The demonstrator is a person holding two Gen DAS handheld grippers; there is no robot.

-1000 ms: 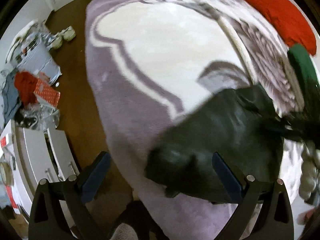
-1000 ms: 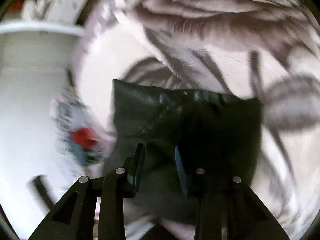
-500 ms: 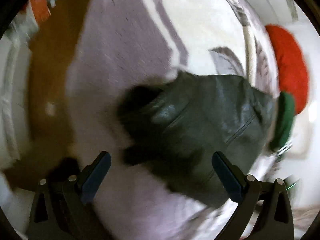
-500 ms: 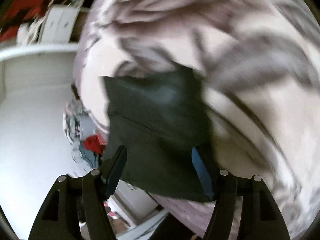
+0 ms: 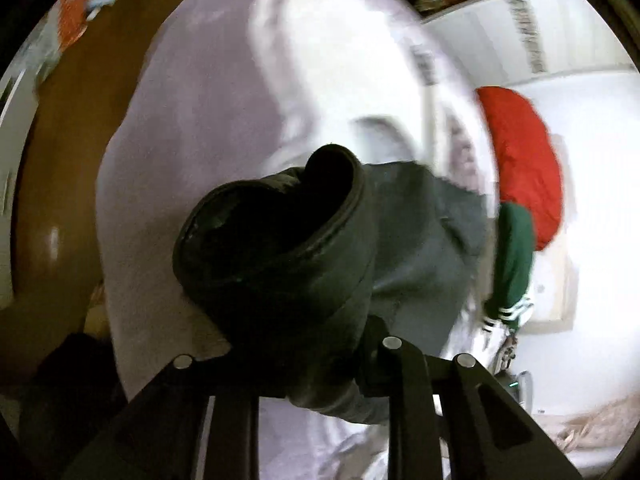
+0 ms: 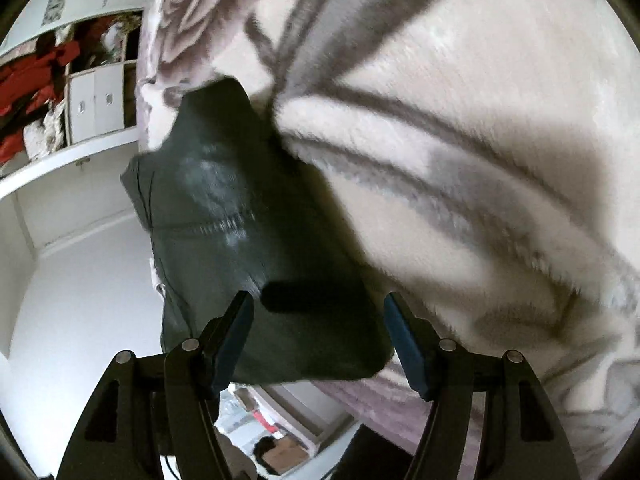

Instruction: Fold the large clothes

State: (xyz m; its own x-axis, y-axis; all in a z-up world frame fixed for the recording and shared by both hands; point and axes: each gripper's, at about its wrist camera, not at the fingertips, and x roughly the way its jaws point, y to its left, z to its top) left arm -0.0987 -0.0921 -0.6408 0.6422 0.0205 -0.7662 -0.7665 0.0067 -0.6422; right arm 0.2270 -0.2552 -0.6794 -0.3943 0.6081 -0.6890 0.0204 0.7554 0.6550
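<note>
A folded dark green garment [image 5: 408, 248] lies on the lilac and white fleece blanket [image 5: 200, 112]. My left gripper [image 5: 312, 344] is shut on a bunched dark fold of the garment, which hides its fingertips. In the right wrist view the same dark green garment [image 6: 240, 216] lies on the blanket [image 6: 460, 128] near the bed's edge. My right gripper [image 6: 318, 332] is open, its blue pads [image 6: 236, 332] on either side of the garment's near corner, not pinching it.
A red garment [image 5: 520, 164] and a green garment with white stripes [image 5: 514, 264] lie at the blanket's right side. Brown floor [image 5: 68, 140] runs along the left of the bed. A white cabinet with red clothes [image 6: 44, 96] stands at the left in the right wrist view.
My left gripper was open above the garment and has now closed on a fold of it. My right gripper has opened wider and moved towards the garment's corner.
</note>
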